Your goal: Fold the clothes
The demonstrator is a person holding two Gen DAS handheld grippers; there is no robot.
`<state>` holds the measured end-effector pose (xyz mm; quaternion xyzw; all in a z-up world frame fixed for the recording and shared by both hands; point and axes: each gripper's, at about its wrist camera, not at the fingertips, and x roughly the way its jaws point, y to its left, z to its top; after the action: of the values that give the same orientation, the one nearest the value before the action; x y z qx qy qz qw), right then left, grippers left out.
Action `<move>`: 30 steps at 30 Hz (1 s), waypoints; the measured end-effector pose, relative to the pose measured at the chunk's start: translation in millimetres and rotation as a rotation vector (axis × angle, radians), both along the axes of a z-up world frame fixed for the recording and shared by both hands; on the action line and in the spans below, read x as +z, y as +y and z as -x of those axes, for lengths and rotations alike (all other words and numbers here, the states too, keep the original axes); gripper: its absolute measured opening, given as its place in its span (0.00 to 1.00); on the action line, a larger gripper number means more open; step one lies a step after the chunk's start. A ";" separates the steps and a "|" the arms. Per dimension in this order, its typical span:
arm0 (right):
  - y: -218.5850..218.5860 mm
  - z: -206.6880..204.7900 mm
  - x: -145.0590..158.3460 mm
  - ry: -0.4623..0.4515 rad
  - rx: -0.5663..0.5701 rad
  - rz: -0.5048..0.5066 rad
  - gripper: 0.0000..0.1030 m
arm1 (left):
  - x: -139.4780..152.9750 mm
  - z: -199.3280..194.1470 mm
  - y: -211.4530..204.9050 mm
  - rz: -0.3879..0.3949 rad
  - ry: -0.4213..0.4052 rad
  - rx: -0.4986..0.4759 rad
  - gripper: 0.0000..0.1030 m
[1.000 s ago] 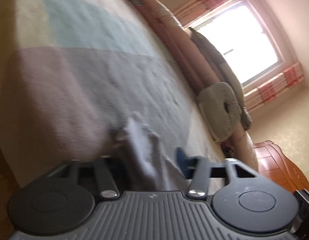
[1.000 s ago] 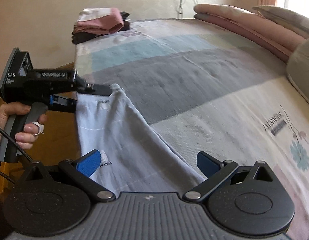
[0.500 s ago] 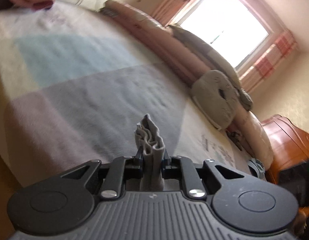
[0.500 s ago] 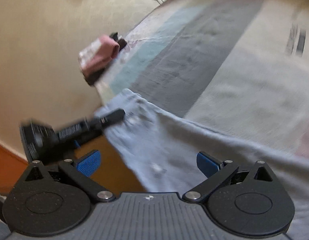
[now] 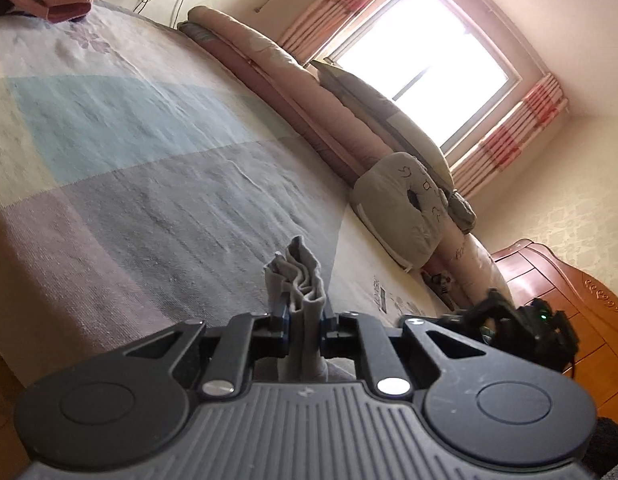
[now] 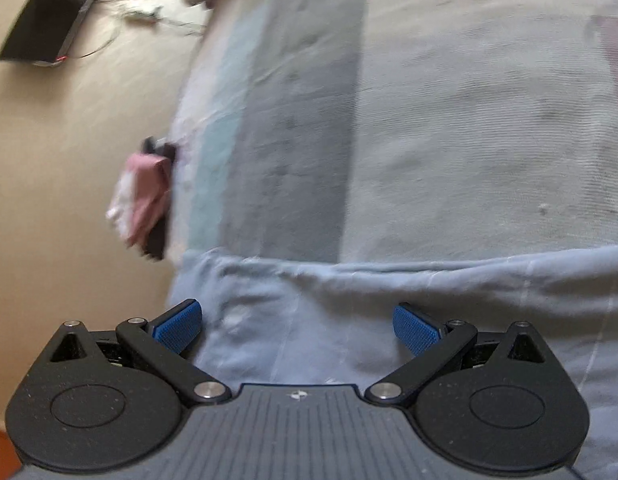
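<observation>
Pale blue-grey fabric is the working material: the garment lies across the near edge of the bed, spread below the right gripper. One bunched edge of it stands up between the pads of the left gripper, whose jaws are closing onto the cloth and already pinch it in a tight pleat. The right gripper's jaws stand wide apart above the garment, with cloth beneath them but nothing pressed between the blue pads.

Step in hand, as judged: the left side is secured, and the right gripper is placed to take a second hold.

Failure risks:
- The left hold takes only a narrow gathered edge. A hard pull could draw the cloth out of the pads.
- If the right gripper closes on the middle of the panel and not on an edge or corner, the fold would likely come out skewed.
- The garment overhangs the bed edge; once slackened, it could slide to the floor.
- A stack of folded clothes sits well apart at the far corner.
</observation>
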<state>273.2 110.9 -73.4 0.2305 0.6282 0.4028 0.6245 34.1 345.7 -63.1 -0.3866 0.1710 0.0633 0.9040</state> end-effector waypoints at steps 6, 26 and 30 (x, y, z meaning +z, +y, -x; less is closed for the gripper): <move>5.6 -5.0 -4.9 0.007 -0.085 0.019 1.00 | -3.2 0.9 1.3 0.023 -0.016 -0.018 0.09; -1.6 50.8 -12.5 0.206 0.013 0.083 1.00 | 1.7 -9.2 2.3 0.029 -0.019 -0.062 0.09; -13.4 48.3 0.1 0.148 -0.016 0.075 1.00 | 11.7 -10.9 -3.5 0.020 -0.031 -0.077 0.09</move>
<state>224.9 97.5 -73.2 0.2412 0.6855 0.3558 0.5876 45.0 342.2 -51.3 -0.3898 0.1724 0.0210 0.9044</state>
